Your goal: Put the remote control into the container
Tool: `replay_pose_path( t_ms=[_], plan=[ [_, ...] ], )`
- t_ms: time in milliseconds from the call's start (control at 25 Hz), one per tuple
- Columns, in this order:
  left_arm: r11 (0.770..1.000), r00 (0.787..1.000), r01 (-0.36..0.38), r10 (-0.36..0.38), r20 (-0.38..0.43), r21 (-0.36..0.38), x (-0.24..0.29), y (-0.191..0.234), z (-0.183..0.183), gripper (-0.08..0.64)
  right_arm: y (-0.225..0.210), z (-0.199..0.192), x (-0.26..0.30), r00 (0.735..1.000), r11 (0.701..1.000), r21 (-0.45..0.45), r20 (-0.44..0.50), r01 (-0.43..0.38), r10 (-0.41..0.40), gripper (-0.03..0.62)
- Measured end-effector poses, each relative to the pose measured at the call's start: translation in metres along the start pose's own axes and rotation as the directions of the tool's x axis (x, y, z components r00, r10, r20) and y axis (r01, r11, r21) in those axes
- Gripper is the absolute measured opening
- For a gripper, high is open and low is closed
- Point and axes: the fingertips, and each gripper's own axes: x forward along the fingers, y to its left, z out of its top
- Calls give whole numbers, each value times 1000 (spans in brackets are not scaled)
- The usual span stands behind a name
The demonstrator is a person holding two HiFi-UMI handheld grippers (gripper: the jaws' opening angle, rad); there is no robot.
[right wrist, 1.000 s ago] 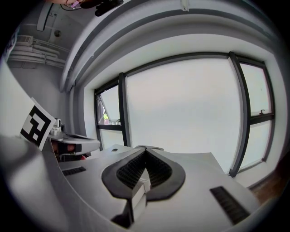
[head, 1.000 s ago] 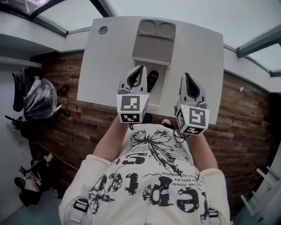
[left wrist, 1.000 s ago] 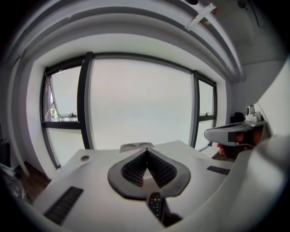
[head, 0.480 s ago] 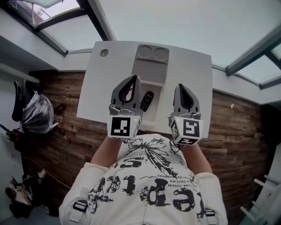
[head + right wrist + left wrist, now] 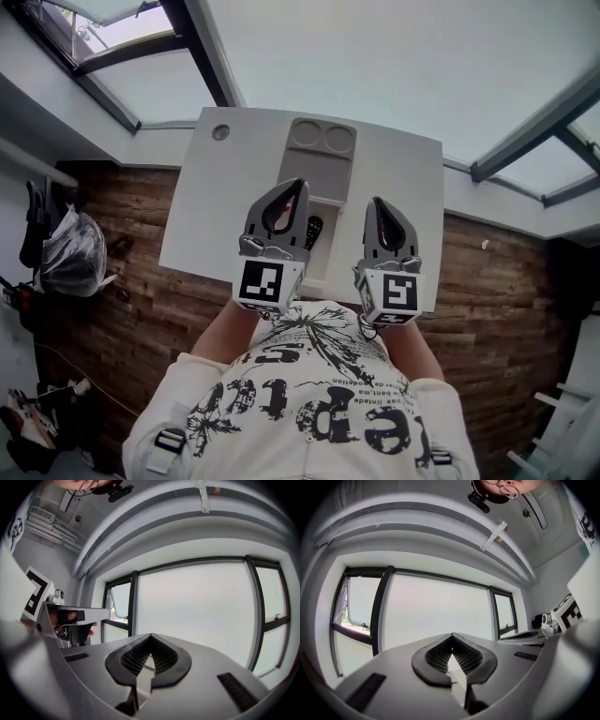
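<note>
With jaws pressed together on nothing, the left gripper (image 5: 296, 185) and right gripper (image 5: 377, 202) are held over the white table (image 5: 211, 202), and between them, just beside the left one, the slim black remote control (image 5: 313, 231) is seen lying in the near compartment of the grey container (image 5: 317, 171).

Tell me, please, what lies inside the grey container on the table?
The black remote control lies in the open compartment of the container. The left gripper hides that compartment's left side.
</note>
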Motion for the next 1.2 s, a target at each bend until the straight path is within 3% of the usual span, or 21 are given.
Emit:
replay_pose_path(
  t_ms=[440, 1200],
  plan=[
    [998, 998, 40, -42, -41, -57, 5, 1, -12, 9, -1, -7, 2, 1000, 1000, -11, -27, 5, -5, 2],
    [997, 998, 38, -41, -51, -64, 0, 0, -10, 9, 5, -6, 4, 1000, 1000, 1, -24, -13, 13, 2]
  ],
)
